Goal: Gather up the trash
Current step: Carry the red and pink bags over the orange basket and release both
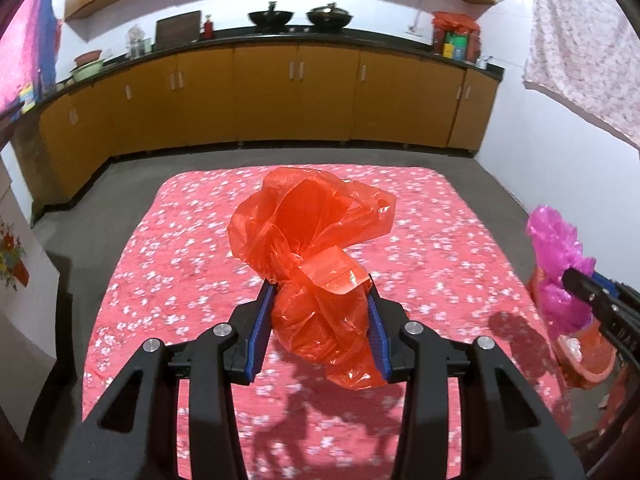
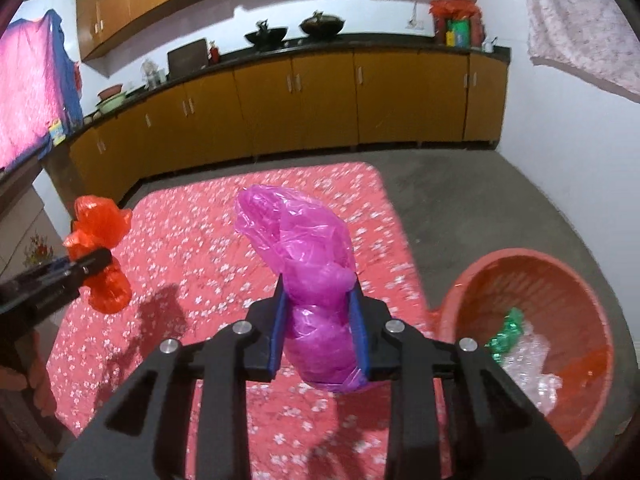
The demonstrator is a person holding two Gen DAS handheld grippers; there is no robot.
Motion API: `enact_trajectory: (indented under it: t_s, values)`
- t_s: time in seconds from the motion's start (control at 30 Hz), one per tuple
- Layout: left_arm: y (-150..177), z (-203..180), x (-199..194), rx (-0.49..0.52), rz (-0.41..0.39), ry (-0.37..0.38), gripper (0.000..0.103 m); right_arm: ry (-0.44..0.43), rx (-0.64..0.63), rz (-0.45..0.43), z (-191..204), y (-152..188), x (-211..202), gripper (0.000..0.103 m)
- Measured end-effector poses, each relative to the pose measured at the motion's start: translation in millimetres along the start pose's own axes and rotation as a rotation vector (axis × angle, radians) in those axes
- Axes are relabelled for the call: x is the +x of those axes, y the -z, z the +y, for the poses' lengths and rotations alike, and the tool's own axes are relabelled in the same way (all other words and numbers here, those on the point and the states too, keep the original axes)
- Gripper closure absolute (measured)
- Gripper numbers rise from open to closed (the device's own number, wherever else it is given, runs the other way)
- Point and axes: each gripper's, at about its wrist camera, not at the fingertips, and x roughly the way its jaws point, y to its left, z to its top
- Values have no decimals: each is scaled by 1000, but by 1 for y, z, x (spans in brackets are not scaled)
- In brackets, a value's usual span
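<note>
My left gripper (image 1: 320, 286) is shut on a crumpled red plastic bag (image 1: 308, 232) and holds it above the pink flowered cloth (image 1: 180, 280). It also shows in the right wrist view (image 2: 98, 264) at the left, with the red bag (image 2: 100, 224). My right gripper (image 2: 318, 284) is shut on a crumpled magenta plastic bag (image 2: 304, 248), held above the cloth (image 2: 192, 240). It shows at the right edge of the left wrist view (image 1: 572, 276) with the magenta bag (image 1: 554, 236). A red basket (image 2: 532, 264) stands to the right on the floor.
The basket holds a green wrapper (image 2: 506, 334) and clear plastic (image 2: 532, 364). Brown kitchen cabinets (image 2: 320, 96) with a black counter run along the back wall. Grey floor (image 2: 460, 192) surrounds the cloth. A pale cloth (image 1: 584, 48) hangs at the upper right.
</note>
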Motion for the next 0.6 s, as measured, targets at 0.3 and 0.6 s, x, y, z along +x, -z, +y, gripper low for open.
enact_trajectory:
  t_s: [0.3, 0.6]
  values:
    - [-1, -66, -14, 87, -29, 97, 60, 90, 69, -65, -45, 5, -53, 75]
    - [2, -122, -20, 153, -33, 189, 60, 183, 136, -98, -93, 17, -83, 74]
